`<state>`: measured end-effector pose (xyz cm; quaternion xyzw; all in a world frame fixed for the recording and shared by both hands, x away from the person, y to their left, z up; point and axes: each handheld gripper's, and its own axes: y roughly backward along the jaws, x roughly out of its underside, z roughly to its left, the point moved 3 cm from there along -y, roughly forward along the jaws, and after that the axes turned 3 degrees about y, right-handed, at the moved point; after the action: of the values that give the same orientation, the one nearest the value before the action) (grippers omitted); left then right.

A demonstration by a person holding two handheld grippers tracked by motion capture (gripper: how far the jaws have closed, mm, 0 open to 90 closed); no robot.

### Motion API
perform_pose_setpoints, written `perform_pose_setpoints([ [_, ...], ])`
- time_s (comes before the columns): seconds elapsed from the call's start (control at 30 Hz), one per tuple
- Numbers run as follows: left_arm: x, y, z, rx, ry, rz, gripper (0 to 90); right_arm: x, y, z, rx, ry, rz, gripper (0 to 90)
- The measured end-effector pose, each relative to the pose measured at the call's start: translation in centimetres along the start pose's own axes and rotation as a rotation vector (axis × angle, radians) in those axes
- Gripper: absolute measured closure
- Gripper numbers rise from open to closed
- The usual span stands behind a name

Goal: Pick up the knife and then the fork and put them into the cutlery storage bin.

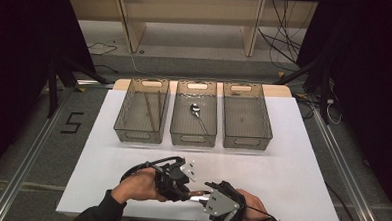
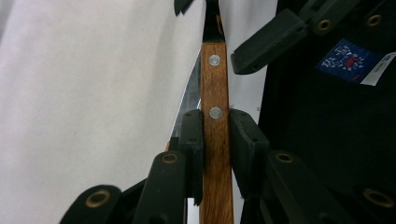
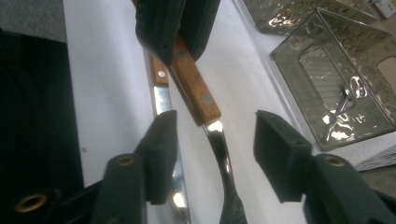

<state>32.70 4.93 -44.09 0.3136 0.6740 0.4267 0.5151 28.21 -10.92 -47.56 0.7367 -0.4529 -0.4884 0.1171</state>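
My left gripper (image 1: 186, 190) is shut on a wooden-handled utensil (image 2: 215, 84) with two rivets, and its pads clamp the handle from both sides (image 2: 217, 122). A second wooden-handled piece with a steel blade (image 3: 163, 100) lies close beside it. Whether the left jaws also clamp that one I cannot tell. My right gripper (image 3: 217, 128) faces the left one near the table's front edge (image 1: 203, 197). Its jaws stand open on either side of the first utensil's steel neck (image 3: 219, 144), with the pads clear of it. The utensil's head is hidden.
Three mesh bins stand in a row at the back of the white table (image 1: 292, 159). The left bin (image 1: 126, 107) holds chopsticks (image 1: 150, 111), the middle bin (image 1: 179, 115) holds a metal spoon (image 1: 199, 115), and nothing shows in the right bin (image 1: 266, 118).
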Motion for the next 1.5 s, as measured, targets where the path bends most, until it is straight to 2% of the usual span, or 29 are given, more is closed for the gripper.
perform_pose_setpoints([
  [0.1, 0.1, 0.1, -0.1, 0.007, -0.012, 0.006, 75.6, 0.1, -0.1, 0.2, -0.002, 0.023, 0.006, 56.4],
  [0.3, 0.1, 0.1, -0.3, 0.022, -0.004, 0.005, 75.6, 0.4, -0.2, 0.3, -0.009, 0.049, 0.021, 66.5],
  [0.33, 0.2, 0.1, -0.2, 0.022, -0.009, 0.010, 75.6, 0.4, -0.3, 0.3, -0.009, 0.065, 0.023, 68.3],
  [0.53, 0.3, 0.0, 0.1, 0.028, 0.016, 0.004, 75.5, 0.5, -0.2, 0.4, -0.012, 0.082, 0.030, 79.5],
  [0.73, 0.3, 0.2, 0.3, 0.042, 0.015, 0.001, 75.4, 0.6, -0.3, 0.8, -0.017, 0.129, 0.044, 83.1],
  [0.77, 0.4, 0.2, 0.3, 0.045, 0.021, -0.005, 75.3, 0.6, -0.3, 0.6, -0.019, 0.158, 0.054, 83.3],
  [0.9, 0.4, 0.2, 0.4, 0.067, 0.032, 0.004, 75.0, 0.5, -0.1, 0.8, -0.010, 0.156, 0.043, 85.2],
  [0.97, 0.4, 0.2, 0.4, 0.071, 0.046, -0.010, 74.9, 0.4, -0.1, 0.9, -0.005, 0.170, 0.055, 88.8],
  [1.07, 0.4, 0.4, 0.5, 0.075, 0.038, -0.015, 74.6, 0.5, -0.1, 0.9, -0.005, 0.170, 0.053, 89.2],
  [1.13, 0.3, 0.5, 0.5, 0.079, 0.051, -0.033, 73.9, 0.4, 0.0, 0.8, 0.003, 0.171, 0.058, 89.3],
  [1.27, 0.3, 1.3, 0.8, 0.083, 0.083, -0.084, 61.3, 0.5, 0.0, 0.6, 0.007, 0.167, 0.064, 89.3],
  [1.37, 0.5, 2.0, 1.2, 0.059, 0.100, -0.098, 48.3, 0.5, 0.2, 0.4, 0.012, 0.149, 0.067, 89.3],
  [1.4, 0.7, 2.3, 1.3, 0.055, 0.116, -0.105, 45.1, 0.6, 0.3, 0.0, 0.007, 0.169, 0.072, 89.3],
  [1.47, 0.9, 2.8, 1.6, 0.036, 0.131, -0.132, 40.5, 0.6, 0.4, -0.2, 0.025, 0.107, 0.055, 89.3],
  [1.5, 1.0, 3.1, 1.8, 0.025, 0.138, -0.144, 37.2, 0.6, 0.6, -0.5, 0.031, 0.097, 0.057, 89.3],
])
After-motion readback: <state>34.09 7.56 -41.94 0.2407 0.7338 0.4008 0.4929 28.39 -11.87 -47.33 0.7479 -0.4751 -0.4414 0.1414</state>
